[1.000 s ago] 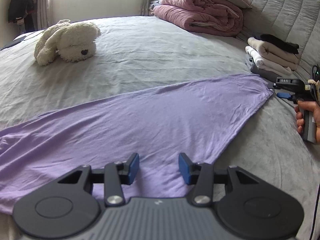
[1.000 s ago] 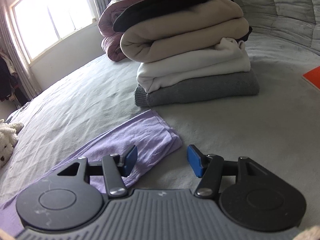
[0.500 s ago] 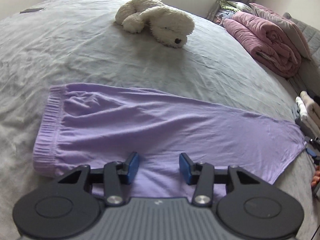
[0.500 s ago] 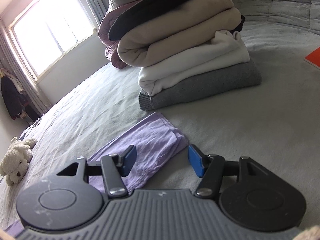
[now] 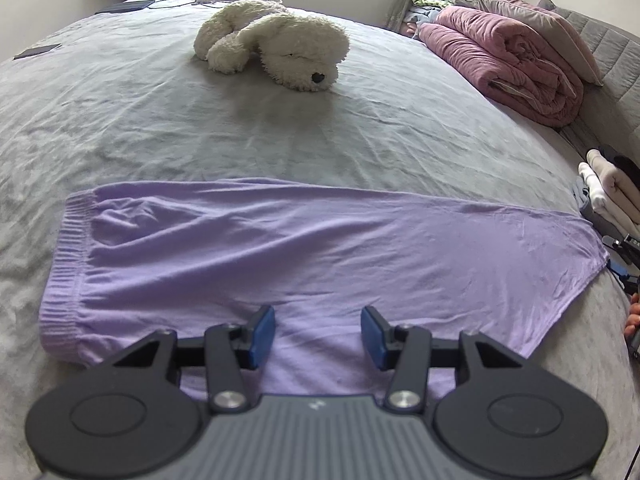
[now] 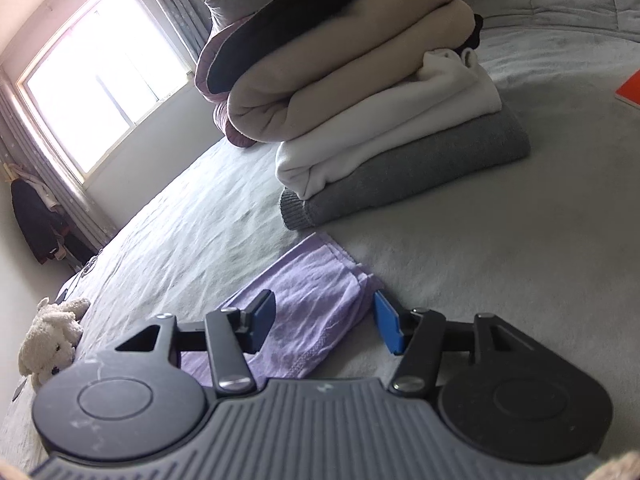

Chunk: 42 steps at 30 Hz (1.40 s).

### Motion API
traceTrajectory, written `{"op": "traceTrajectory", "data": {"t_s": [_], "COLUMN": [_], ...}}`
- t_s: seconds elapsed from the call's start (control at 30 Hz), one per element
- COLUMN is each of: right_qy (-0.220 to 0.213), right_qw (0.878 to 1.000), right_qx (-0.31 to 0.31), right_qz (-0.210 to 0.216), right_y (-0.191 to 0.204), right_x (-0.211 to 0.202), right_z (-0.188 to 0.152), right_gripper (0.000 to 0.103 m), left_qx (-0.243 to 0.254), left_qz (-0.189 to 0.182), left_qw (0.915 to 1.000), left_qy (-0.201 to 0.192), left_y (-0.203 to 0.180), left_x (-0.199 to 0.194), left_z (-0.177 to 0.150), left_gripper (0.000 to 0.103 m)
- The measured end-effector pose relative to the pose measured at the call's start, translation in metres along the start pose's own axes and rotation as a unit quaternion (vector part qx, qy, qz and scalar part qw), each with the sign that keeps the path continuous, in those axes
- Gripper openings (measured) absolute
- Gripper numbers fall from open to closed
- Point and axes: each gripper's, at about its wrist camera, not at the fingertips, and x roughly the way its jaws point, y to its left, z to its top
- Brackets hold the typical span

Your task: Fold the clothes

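Observation:
Lilac trousers [image 5: 280, 248] lie folded lengthwise and flat on the grey bed, waistband at the left, leg ends at the right. My left gripper [image 5: 318, 332] is open and empty, hovering over the near edge of the trousers at mid-length. My right gripper [image 6: 324, 318] is open and empty, its jaws either side of the leg-end hem [image 6: 320, 292]. The right gripper also shows at the far right edge of the left wrist view [image 5: 624, 252].
A stack of folded clothes [image 6: 380, 128] stands just beyond the hem. A white plush dog [image 5: 276, 44] lies mid-bed. A rolled pink quilt [image 5: 508, 56] and pillow sit by the grey headboard. An orange item [image 6: 628, 90] lies at the far right.
My left gripper swung left along the trousers, bringing the waistband into view. My right gripper tilted and stayed at the leg-end hem. Both stayed open.

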Motion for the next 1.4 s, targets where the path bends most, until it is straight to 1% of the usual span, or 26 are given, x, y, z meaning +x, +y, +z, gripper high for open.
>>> {"op": "traceTrajectory", "data": {"t_s": [0.07,0.17,0.2,0.23,0.3,0.37,0.4,0.43,0.53,0.63,0.73,0.83,0.93,1.03,1.1,1.23,1.3,1.4], "right_qy": [-0.002,-0.006,-0.007,-0.008,-0.010,-0.012,-0.013,-0.013,-0.025,-0.047,-0.059,-0.067,-0.064,-0.046,-0.026,0.017,0.035,0.050], "right_qw": [1.000,1.000,1.000,1.000,0.999,0.999,0.999,0.999,0.999,0.998,0.997,0.993,0.986,0.975,0.962,0.931,0.916,0.887], "right_qx": [-0.003,0.000,-0.001,-0.003,-0.003,-0.002,0.000,0.002,-0.013,-0.034,-0.054,-0.100,-0.152,-0.212,-0.264,-0.357,-0.392,-0.450], "right_qz": [-0.004,-0.014,-0.019,-0.028,-0.040,-0.044,-0.044,-0.041,-0.041,-0.029,-0.011,0.006,0.030,0.052,0.061,0.075,0.081,0.094], "right_y": [0.002,0.003,0.004,0.005,0.005,0.004,0.003,0.003,0.009,0.022,0.035,0.056,0.082,0.108,0.124,0.148,0.154,0.163], "right_x": [0.002,0.004,0.004,0.004,0.004,0.004,0.004,0.004,0.002,-0.004,-0.007,-0.010,-0.013,-0.011,-0.006,0.004,0.008,0.004], "right_z": [0.000,0.000,0.000,0.000,0.000,0.000,0.000,0.000,0.000,0.002,0.003,0.001,-0.004,-0.014,-0.027,-0.057,-0.070,-0.091], "right_gripper": [0.057,0.053,0.047,0.038,0.029,0.023,0.013,0.005,0.005,0.005,0.005,0.005,0.005,0.005,0.005,0.005,0.005,0.005], "left_qx": [0.003,0.007,0.008,0.009,0.011,0.012,0.014,0.015,0.018,0.015,0.011,0.005,-0.006,-0.021,-0.028,-0.038,-0.043,-0.074], "left_qz": [0.000,-0.002,-0.003,-0.003,-0.004,-0.005,-0.005,-0.005,-0.003,-0.005,-0.006,-0.011,-0.022,-0.039,-0.052,-0.088,-0.114,-0.166], "left_qw": [1.0000,1.0000,1.0000,0.9999,0.9999,0.9999,0.9999,0.9999,0.9998,0.9999,0.9999,0.9999,0.9997,0.9989,0.9980,0.9949,0.9921,0.9834], "left_qy": [0.000,-0.001,-0.002,-0.003,-0.003,-0.004,-0.003,-0.003,-0.004,-0.004,-0.004,-0.004,-0.009,-0.016,-0.023,-0.033,-0.028,-0.008], "left_y": [-0.003,-0.009,-0.011,-0.012,-0.015,-0.017,-0.018,-0.018,-0.020,-0.019,-0.019,-0.018,-0.016,-0.013,-0.012,-0.014,-0.016,-0.023], "left_x": [0.001,0.001,0.002,0.002,0.002,0.003,0.003,0.004,0.004,0.005,0.006,0.007,0.004,0.002,-0.001,-0.004,-0.001,0.009], "left_z": [0.000,-0.001,-0.001,0.000,0.000,0.001,0.000,0.000,0.001,0.001,0.003,0.004,0.006,0.009,0.011,0.014,0.015,0.015], "left_gripper": [0.049,0.049,0.049,0.049,0.049,0.049,0.049,0.049,0.049,0.049,0.049,0.049,0.049,0.049,0.049,0.049,0.049,0.051]}}
